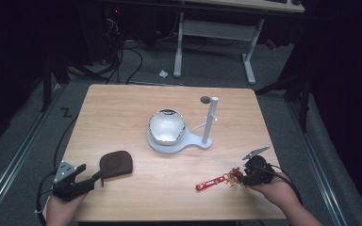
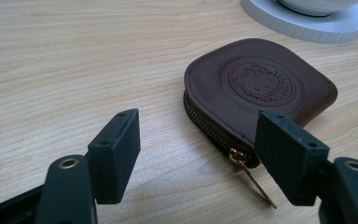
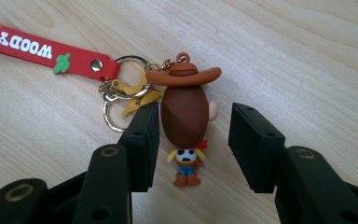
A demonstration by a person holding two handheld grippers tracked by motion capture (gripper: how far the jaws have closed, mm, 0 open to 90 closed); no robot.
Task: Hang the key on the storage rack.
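Observation:
A brown leather zip pouch (image 1: 116,163) (image 2: 261,84) lies flat at the front left of the table, its gold zip pull (image 2: 251,175) pointing at me. My left gripper (image 1: 96,178) (image 2: 198,128) stands open just short of it, the pouch's near corner and the pull lying by the right-hand jaw. At the front right lies a keychain: a red strap (image 1: 213,181) (image 3: 46,49), metal rings (image 3: 121,98) and a small cowboy figure (image 3: 185,112). My right gripper (image 1: 242,177) (image 3: 195,116) straddles the figure, open, with one pad close beside its head and a gap at the other.
A shiny bowl (image 1: 166,125) sits on a white stand base (image 1: 188,141) (image 2: 307,28) at the table's middle, with an upright white post (image 1: 210,117) beside it. A small dark disc (image 1: 205,99) lies behind the post. Bare wood (image 1: 122,113) spreads around the stand.

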